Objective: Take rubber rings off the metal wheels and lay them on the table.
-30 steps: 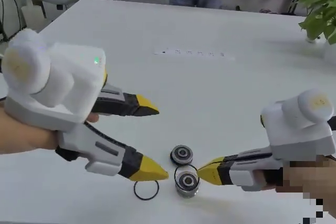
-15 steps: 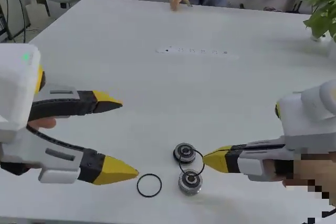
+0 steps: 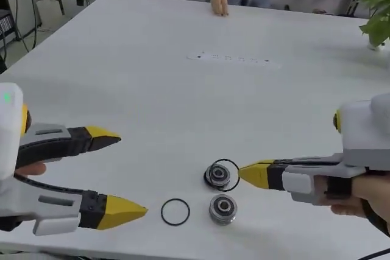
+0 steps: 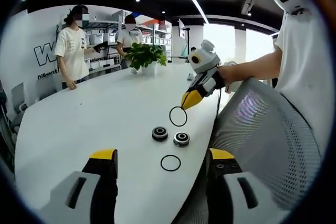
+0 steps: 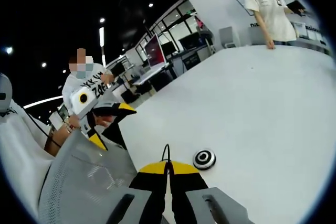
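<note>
In the head view the left gripper (image 3: 120,176) sits low on the left with its yellow-tipped jaws spread wide and nothing between them. The right gripper (image 3: 243,173) comes in from the right, jaws pinched on a held ring (image 3: 223,161), whose loop overlaps the far wheel (image 3: 217,176) in this picture. The near wheel (image 3: 223,207) stands just beside it, and a loose ring (image 3: 175,200) lies flat on the white table (image 3: 183,108) left of that wheel. A row of small marks farther up the table is too small to read. In the left gripper view the held ring hangs in the air, clear of both wheels. A large "W" shows on the back wall, and the smaller lettering under it is unreadable. In the right gripper view the jaws meet on the thin black ring, with one wheel just ahead. A person's shirt there carries letters I cannot make out.
</note>
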